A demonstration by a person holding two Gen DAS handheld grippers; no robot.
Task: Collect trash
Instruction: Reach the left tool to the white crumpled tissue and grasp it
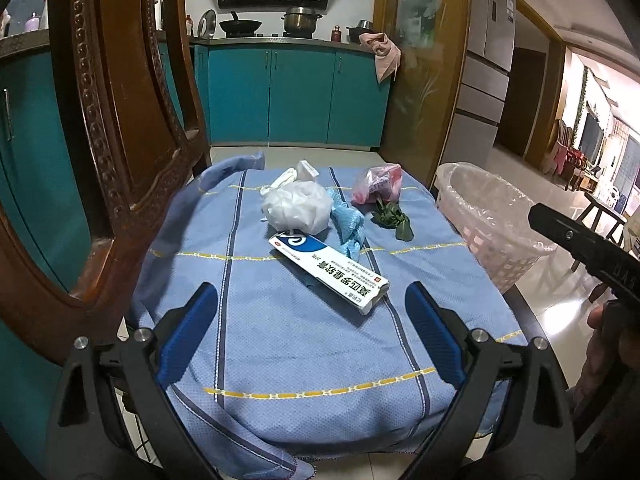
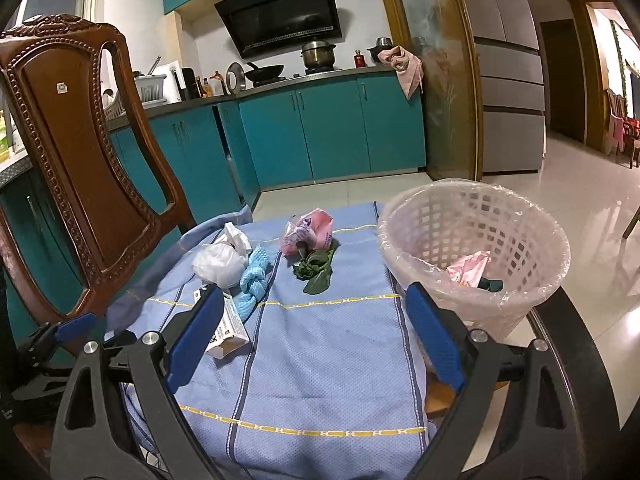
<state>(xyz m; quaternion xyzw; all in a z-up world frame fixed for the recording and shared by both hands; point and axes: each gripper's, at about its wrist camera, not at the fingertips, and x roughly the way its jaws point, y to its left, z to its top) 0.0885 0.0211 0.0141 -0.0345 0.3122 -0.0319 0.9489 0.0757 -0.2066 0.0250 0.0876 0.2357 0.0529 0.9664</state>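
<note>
A blue striped cloth (image 1: 280,340) is spread over the tabletop, and the trash is gathered at its far half. A white crumpled bag (image 1: 298,206) is seen beside a light blue knotted bag (image 1: 348,224), with a pink bag (image 1: 378,184) and some green leaves (image 1: 394,216) to their right. A long white and blue box (image 1: 330,270) lies diagonally in front of them. The left gripper (image 1: 312,308) is held spread above the cloth, nothing between its blue pads. The right gripper (image 2: 316,312) is likewise spread wide and empty. A white lattice basket (image 2: 472,248) lined with clear plastic stands at the cloth's right edge; a pink scrap (image 2: 468,270) is seen inside it. A carved wooden chair (image 2: 80,140) stands at the left.
</note>
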